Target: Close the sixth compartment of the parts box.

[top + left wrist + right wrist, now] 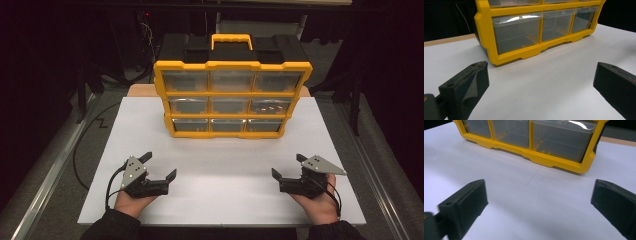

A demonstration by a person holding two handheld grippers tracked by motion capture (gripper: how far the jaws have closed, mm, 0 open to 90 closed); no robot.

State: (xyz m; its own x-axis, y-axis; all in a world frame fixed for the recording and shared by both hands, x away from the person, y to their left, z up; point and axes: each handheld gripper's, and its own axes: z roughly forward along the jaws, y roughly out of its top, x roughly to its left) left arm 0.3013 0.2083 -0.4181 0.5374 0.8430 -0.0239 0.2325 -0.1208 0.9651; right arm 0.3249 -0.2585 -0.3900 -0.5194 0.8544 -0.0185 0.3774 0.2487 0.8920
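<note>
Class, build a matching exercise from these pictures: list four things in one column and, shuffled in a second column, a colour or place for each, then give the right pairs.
Things:
1. drawer organizer frame
2. carry handle
3. left hand-held gripper
4. white board

Descriptions:
A. lies under the organizer
B. on top of the organizer
C. yellow, around clear drawers
D. open, near the board's front left

Pairs: 1-C, 2-B, 3-D, 4-A

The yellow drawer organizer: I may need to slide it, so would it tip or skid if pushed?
The yellow drawer organizer stands upright on a narrow base, so a high push may tip it. Its clear drawers look mostly empty, so it is probably light and would skid on the smooth white board.
</note>
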